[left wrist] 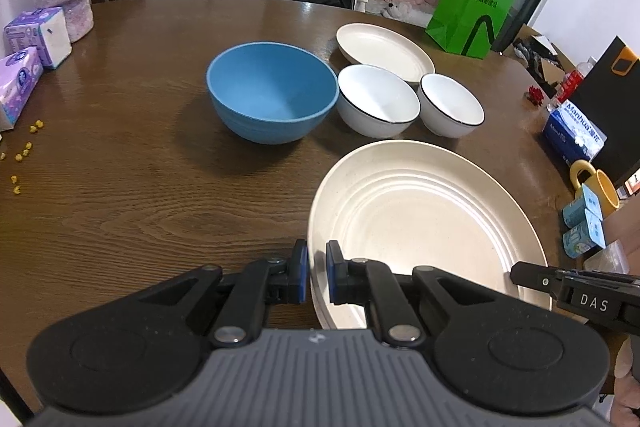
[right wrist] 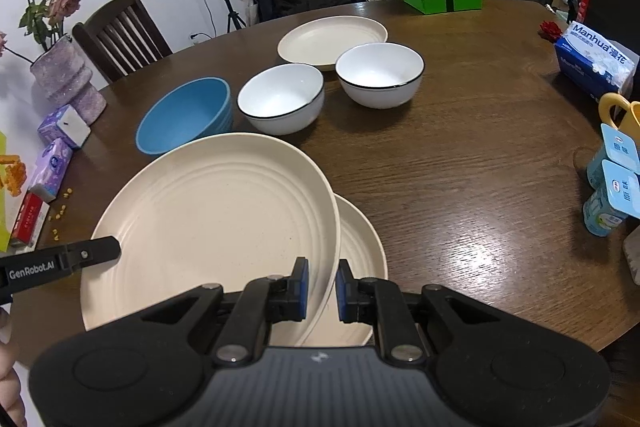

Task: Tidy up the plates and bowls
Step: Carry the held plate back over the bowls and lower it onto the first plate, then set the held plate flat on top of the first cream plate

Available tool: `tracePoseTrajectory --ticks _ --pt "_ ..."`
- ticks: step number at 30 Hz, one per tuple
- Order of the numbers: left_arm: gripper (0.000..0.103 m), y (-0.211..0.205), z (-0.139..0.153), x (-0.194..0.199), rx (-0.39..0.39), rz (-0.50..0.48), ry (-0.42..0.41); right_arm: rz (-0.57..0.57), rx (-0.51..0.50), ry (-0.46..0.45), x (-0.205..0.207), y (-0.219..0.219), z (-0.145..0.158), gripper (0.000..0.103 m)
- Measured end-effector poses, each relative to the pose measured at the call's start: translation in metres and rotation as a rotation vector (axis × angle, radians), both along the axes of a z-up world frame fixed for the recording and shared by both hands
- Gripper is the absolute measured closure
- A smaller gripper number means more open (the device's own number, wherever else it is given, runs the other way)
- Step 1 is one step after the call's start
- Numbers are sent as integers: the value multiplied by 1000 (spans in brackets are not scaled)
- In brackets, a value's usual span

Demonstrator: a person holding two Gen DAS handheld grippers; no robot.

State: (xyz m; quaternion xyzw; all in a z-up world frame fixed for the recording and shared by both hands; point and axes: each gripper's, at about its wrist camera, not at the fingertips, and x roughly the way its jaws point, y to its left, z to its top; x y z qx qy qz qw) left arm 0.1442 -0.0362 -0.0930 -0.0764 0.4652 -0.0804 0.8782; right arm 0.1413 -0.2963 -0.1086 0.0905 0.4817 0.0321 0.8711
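My left hand-held gripper [left wrist: 317, 277] and right hand-held gripper [right wrist: 322, 283] both pinch the big plate [right wrist: 216, 223] by opposite rims, tilted over a second plate [right wrist: 360, 247] on the bench [right wrist: 460, 187]; blue bowl [left wrist: 272, 95] and white bowls [left wrist: 378, 99] sit beyond.

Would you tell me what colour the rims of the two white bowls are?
Black, on both round white bowls; clearest in the right wrist view.

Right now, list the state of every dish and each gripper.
Large cream plate: gripped at both rims, tilted over a second plate.
Lower cream plate: flat on table.
Far cream plate: flat, empty.
Blue bowl: upright, empty.
White bowls: upright, empty, apart.
Left gripper: shut on plate rim.
Right gripper: shut on plate rim.
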Motion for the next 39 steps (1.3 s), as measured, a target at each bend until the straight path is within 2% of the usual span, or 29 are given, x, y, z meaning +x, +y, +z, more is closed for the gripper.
tracePoseTrajectory --ticks 39 --pt "93 -29 -59 24 51 -55 111 -18 -47 74 8 -14 -57 89"
